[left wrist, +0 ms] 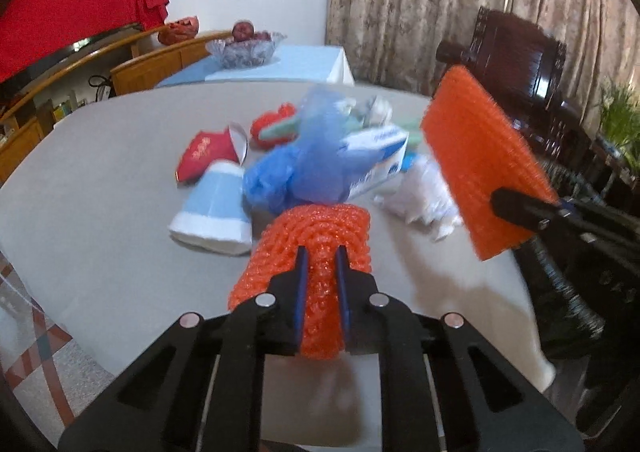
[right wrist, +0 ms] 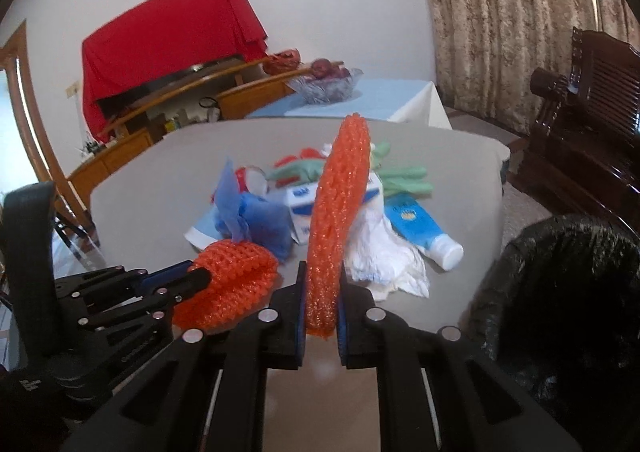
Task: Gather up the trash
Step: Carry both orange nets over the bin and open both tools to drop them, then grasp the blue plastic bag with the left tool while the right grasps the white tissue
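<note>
My left gripper (left wrist: 320, 264) is shut on an orange foam net (left wrist: 316, 248), held above the grey table (left wrist: 100, 172); this gripper (right wrist: 198, 276) and its net (right wrist: 232, 276) also show in the right wrist view. My right gripper (right wrist: 322, 284) is shut on a second orange foam net (right wrist: 338, 220), held upright; the second net (left wrist: 480, 156) also shows at the right of the left wrist view. Behind lies a trash pile: blue plastic bag (left wrist: 292, 172), white-blue box (left wrist: 376, 156), crumpled white tissue (right wrist: 384, 252), blue tube (right wrist: 424, 228), green glove (right wrist: 400, 176), paper cup (left wrist: 216, 204), red packet (left wrist: 204, 156).
A bin lined with a black bag (right wrist: 560, 292) stands at the table's right edge. A glass fruit bowl (left wrist: 244, 48) sits on a farther blue-covered table. A dark wooden chair (right wrist: 592, 112), curtains and a wooden sideboard (left wrist: 52, 88) surround the table.
</note>
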